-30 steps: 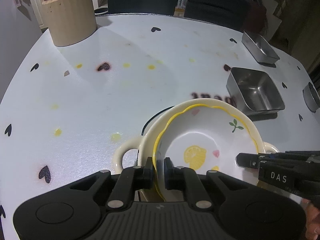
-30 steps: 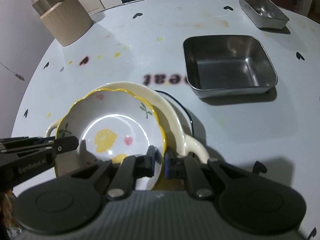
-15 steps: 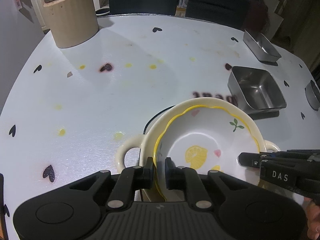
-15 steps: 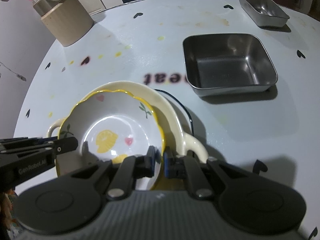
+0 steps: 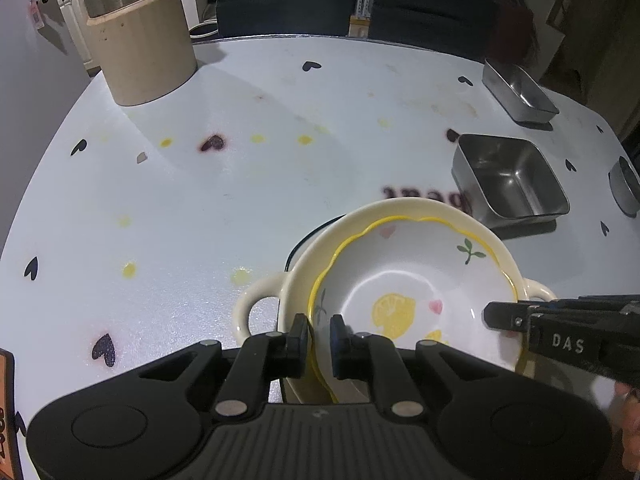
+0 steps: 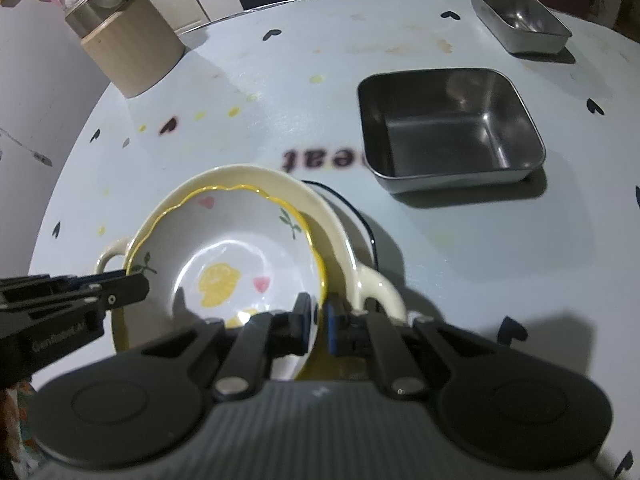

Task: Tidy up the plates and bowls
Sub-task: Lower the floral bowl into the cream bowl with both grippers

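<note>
The lemon bowl (image 5: 404,280) sits nested inside the two-handled dish (image 5: 260,304), and both rest on the table (image 5: 200,208) at its near edge. The left gripper (image 5: 319,338) straddles the bowl's left rim; the right gripper (image 6: 318,318) straddles the opposite rim — one finger inside, one outside. Beyond the stack and to its right lies the square tin (image 6: 448,128), with the narrow tin (image 6: 518,16) farther back. The canister (image 5: 140,48) stands at the far left corner, well apart.

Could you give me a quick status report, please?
Left gripper and right gripper shut on lemon bowl. Bowl nested in cream dish. Steel tray apart.
</note>
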Demonstrator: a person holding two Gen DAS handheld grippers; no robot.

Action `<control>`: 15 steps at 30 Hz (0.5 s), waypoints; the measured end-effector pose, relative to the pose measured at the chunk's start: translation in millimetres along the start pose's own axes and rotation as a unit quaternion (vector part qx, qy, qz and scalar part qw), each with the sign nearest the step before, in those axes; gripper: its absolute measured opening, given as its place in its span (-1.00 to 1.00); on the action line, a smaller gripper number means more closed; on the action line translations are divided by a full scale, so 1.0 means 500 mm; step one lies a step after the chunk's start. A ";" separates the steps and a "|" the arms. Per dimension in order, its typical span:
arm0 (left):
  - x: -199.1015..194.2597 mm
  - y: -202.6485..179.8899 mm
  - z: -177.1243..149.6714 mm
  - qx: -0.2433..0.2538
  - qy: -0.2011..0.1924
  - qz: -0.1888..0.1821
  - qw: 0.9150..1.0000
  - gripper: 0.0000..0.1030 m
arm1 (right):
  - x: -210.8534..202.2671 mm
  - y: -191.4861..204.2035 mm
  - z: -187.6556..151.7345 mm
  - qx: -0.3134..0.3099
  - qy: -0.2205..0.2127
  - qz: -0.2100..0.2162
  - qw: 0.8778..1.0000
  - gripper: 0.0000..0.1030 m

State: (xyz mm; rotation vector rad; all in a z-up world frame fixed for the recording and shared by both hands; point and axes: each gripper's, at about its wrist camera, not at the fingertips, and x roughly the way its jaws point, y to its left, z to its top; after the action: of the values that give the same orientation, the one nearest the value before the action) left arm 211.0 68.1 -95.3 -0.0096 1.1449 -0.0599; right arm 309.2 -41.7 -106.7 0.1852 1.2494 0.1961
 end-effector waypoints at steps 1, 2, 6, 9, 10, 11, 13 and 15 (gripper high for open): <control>-0.001 0.000 0.000 0.000 0.000 0.000 1.000 -0.74 | -0.003 -0.003 0.002 0.002 -0.001 0.002 1.000 -0.80; -0.001 0.000 0.000 0.000 0.000 0.000 1.000 -0.74 | -0.006 -0.004 0.002 0.003 -0.002 0.003 1.000 -0.80; -0.004 0.000 0.000 0.000 -0.001 0.001 1.000 -0.74 | -0.015 -0.006 0.001 0.001 -0.005 0.004 1.000 -0.79; -0.007 0.000 0.000 0.000 -0.001 0.000 1.000 -0.74 | -0.023 -0.004 -0.002 -0.002 -0.006 0.006 1.000 -0.77; -0.007 -0.001 0.000 -0.001 -0.001 0.001 1.000 -0.74 | -0.025 -0.004 -0.004 -0.003 -0.006 0.007 1.000 -0.77; -0.009 -0.003 0.000 0.000 -0.002 0.001 1.000 -0.74 | -0.028 -0.003 -0.006 -0.004 -0.006 0.007 1.000 -0.77; -0.015 -0.006 0.000 0.002 -0.003 0.000 1.000 -0.74 | -0.034 -0.003 -0.008 -0.006 -0.008 0.007 1.000 -0.77; -0.023 -0.010 -0.001 0.004 -0.006 -0.003 1.000 -0.74 | -0.039 -0.003 -0.009 -0.005 -0.010 0.011 1.000 -0.76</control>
State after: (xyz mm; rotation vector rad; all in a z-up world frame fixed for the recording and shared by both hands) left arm 205.6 63.7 -85.0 -0.0063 1.1326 -0.0691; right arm 299.2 -48.0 -90.5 0.1920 1.2266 0.2187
